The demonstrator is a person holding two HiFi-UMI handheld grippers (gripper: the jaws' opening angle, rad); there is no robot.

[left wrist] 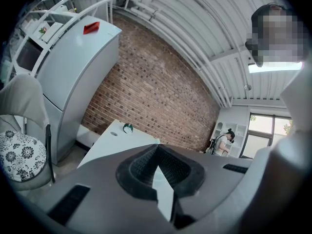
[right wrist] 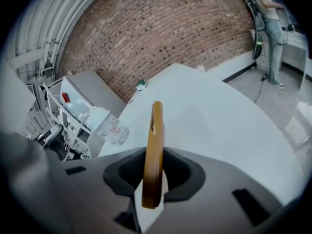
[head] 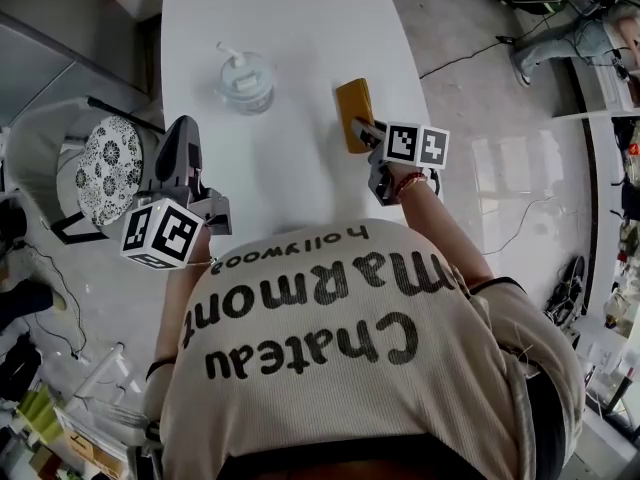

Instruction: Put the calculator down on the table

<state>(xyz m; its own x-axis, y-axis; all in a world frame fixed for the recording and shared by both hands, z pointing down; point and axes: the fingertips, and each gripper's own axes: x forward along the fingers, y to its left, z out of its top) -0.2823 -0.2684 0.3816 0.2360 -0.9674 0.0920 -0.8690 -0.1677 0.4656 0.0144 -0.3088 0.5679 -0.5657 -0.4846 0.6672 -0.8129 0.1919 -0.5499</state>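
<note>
The calculator (head: 354,111), a flat mustard-yellow slab, is over the right part of the white table (head: 290,28). My right gripper (head: 367,130) is shut on its near end. In the right gripper view the calculator (right wrist: 156,140) stands edge-on between the pads, pointing out over the table (right wrist: 219,126). Whether it touches the tabletop cannot be told. My left gripper (head: 184,128) hangs beside the table's left edge, jaws shut with nothing in them (left wrist: 157,147).
A clear pump bottle (head: 245,80) stands on the table left of the calculator. A chair with a floral cushion (head: 110,168) is by the left gripper. Cables (head: 470,56) lie on the floor right of the table. A person (right wrist: 270,13) stands far back.
</note>
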